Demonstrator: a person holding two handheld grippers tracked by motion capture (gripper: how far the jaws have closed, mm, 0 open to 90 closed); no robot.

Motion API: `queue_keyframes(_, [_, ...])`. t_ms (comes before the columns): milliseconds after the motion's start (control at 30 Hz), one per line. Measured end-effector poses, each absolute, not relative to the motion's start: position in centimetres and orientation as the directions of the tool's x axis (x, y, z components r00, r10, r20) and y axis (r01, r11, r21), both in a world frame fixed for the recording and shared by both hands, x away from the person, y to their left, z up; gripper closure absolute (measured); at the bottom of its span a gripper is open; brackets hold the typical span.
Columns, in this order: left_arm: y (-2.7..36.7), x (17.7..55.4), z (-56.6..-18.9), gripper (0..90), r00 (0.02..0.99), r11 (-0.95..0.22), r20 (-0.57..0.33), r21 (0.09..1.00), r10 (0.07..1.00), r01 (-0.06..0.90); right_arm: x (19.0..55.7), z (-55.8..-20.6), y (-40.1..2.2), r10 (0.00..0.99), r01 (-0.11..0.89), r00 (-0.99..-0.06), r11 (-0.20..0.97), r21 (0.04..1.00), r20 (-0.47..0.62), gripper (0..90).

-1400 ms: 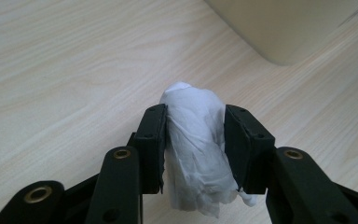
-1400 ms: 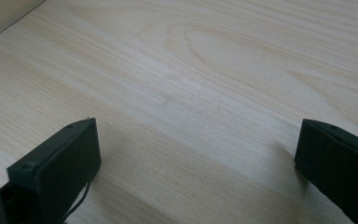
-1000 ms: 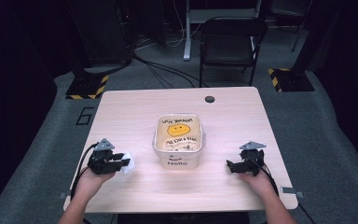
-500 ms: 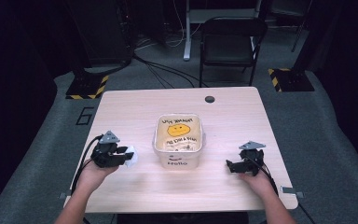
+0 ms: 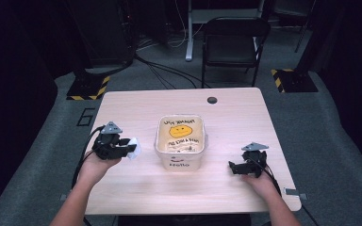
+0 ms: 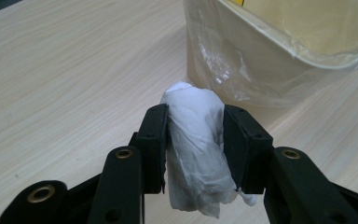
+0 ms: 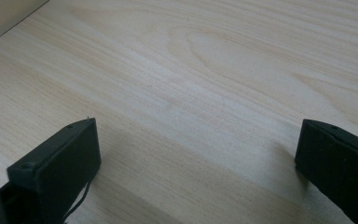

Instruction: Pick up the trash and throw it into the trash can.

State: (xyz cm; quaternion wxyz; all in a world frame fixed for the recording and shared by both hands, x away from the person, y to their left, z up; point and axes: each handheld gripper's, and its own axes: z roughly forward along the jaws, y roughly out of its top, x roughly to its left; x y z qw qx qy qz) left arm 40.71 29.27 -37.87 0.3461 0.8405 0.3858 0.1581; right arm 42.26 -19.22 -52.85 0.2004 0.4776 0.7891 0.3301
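Right now my left gripper point(image 5: 125, 149) sits on the left side of the table point(image 5: 136, 108), and its jaws are clamped on a crumpled white tissue point(image 5: 133, 149). From the left gripper view the wad point(image 6: 196, 149) is squeezed upright between the two black pads, bulging out above and below them, with the gripper point(image 6: 196, 140) held just above the wood. I see the tub point(image 6: 279, 51) just beyond it to the right, a pale plastic container with a clear lining, near the tissue but not touching it. From above, that tub point(image 5: 180, 162) stands at the middle of the table, with a yellow smiley face and dark lettering printed inside and the word Hello on its near wall. My right gripper point(image 5: 235, 168) rests low on the right side of the table, well apart from the tub, pointing left toward it. Its own view shows the jaws point(image 7: 196, 154) spread wide with nothing between them, just bare wood grain underneath. A small dark round hole point(image 5: 212, 100) sits near the far edge of the table, and a black chair point(image 5: 235, 40) stands beyond it on the floor.
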Motion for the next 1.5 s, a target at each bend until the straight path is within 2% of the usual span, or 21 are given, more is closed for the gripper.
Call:
queue_keyframes(733, [26.1,42.5,-32.5,61.1,0.681,-0.493,0.05,0.729,0.73,0.475,42.2,-52.9,-19.2,0.885,0.619,-0.466,0.325,0.715,0.001,0.0])
queue_keyframes(1500, [22.1,44.4,-31.4,61.1,0.71,-0.504,0.054,0.741,0.702,0.443,42.0,-52.8,-19.1,0.882,0.621,-0.47,0.324,0.713,0.008,0.0])
